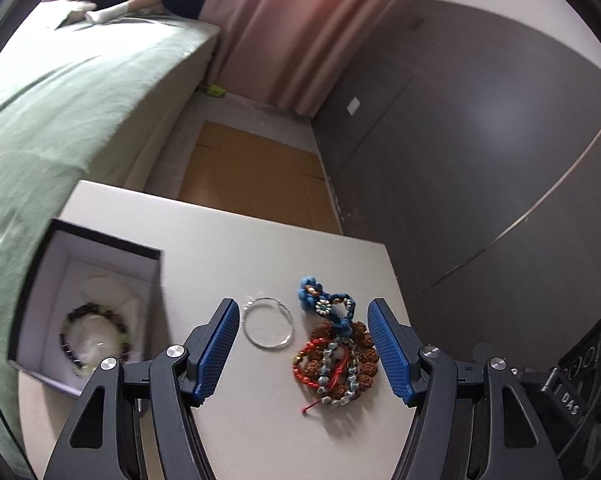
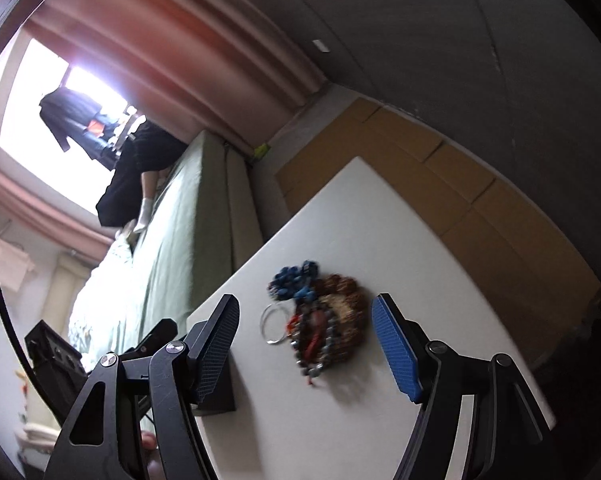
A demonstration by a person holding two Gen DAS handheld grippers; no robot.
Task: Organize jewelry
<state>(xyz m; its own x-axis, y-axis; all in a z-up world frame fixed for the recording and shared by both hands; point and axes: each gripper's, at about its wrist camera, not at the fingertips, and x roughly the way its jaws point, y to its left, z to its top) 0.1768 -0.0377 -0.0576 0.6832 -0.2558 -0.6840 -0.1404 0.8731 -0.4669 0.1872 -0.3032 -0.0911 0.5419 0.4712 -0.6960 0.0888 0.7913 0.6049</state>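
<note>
Left wrist: left tool (image 1: 303,347) wide open, empty, above table (image 1: 236,240). Silver hoop (image 1: 267,322) beside tangled bracelet pile (image 1: 334,354); one beaded bracelet (image 1: 94,334) already in open box (image 1: 92,304). Risk: grabbing pile lifts several snagged strands

Right wrist: right tool (image 2: 305,344) wide open, empty. Pile (image 2: 324,320) blurred, strands indistinguishable; box mostly hidden behind finger

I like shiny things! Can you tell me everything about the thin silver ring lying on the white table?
The thin silver wire hoop is a plain, shiny metal circle, see-through in the middle, with a tiny joint at its top. It lies flat on the white tabletop, between the open fingers of the left hand-held gripper, which do not touch it. It sits just left of the heap of beaded and woven bracelets; whether they touch is unclear. The blurry right wrist view shows it beside that heap too.
</note>
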